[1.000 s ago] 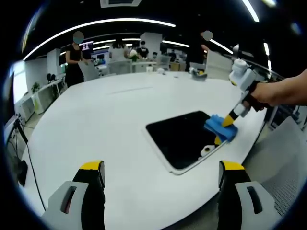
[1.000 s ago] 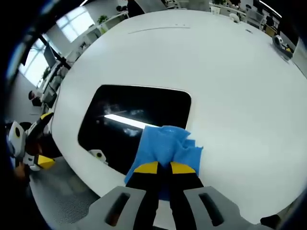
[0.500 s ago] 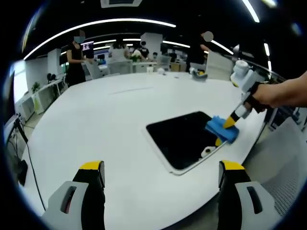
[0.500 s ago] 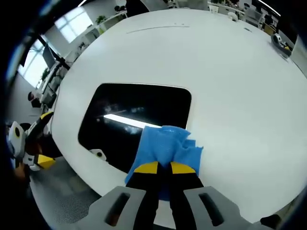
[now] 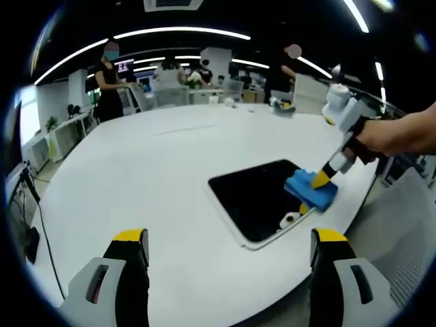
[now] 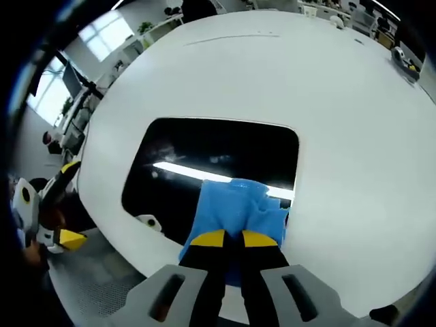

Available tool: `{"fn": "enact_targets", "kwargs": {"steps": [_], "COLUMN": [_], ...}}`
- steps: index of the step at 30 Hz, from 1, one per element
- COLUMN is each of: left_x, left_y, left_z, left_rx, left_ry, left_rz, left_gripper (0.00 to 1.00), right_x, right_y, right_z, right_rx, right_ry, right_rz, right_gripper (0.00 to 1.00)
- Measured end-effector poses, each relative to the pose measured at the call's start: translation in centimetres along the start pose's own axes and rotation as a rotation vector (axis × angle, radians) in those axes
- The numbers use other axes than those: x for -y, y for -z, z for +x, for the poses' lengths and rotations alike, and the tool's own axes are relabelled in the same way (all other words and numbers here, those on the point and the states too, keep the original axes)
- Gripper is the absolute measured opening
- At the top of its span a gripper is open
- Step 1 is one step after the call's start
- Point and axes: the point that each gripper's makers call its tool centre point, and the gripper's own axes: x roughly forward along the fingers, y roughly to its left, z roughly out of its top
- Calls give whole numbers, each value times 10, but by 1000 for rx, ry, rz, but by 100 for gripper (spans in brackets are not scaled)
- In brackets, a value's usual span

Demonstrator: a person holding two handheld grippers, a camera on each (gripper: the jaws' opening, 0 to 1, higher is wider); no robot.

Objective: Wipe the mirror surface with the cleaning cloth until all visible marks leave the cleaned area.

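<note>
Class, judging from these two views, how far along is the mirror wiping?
Done: the right gripper is shut on the blue cloth and presses it on the mirror. In hand: the cloth covers one near corner. Left: faint smudges beside the reflected light strip, and most of the glass. The left gripper hangs open, apart.

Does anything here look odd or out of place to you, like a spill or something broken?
Nothing looks spilled or broken. The mirror lies flat on the white table, near its edge, with faint smudges showing beside a reflected light strip. The right gripper presses a blue cloth onto it.
</note>
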Motion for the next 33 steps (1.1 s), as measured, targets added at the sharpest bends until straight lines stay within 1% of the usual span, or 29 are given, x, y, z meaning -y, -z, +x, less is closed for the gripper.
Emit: {"fn": "enact_targets", "kwargs": {"steps": [4,19,27,33], "left_x": [0,1,2,4], "left_y": [0,0,-1,-1], "left_z": [0,1,1,1], "left_rx": [1,-5,1,1], "left_ry": [-1,4,10,17], "left_rz": [-2,12,10,14], "left_gripper": [99,99,99,99], "right_x": [-10,-31,-49,-58], "right_y": [-2,-11,-15,-17], "right_z": [3,14,17,19], "right_rx": [1,2,-7,-7], "right_ry": [-3,-20,-26,-35], "right_rz": [-14,-37,-64,-73], "right_gripper": [2,2,2,2]}}
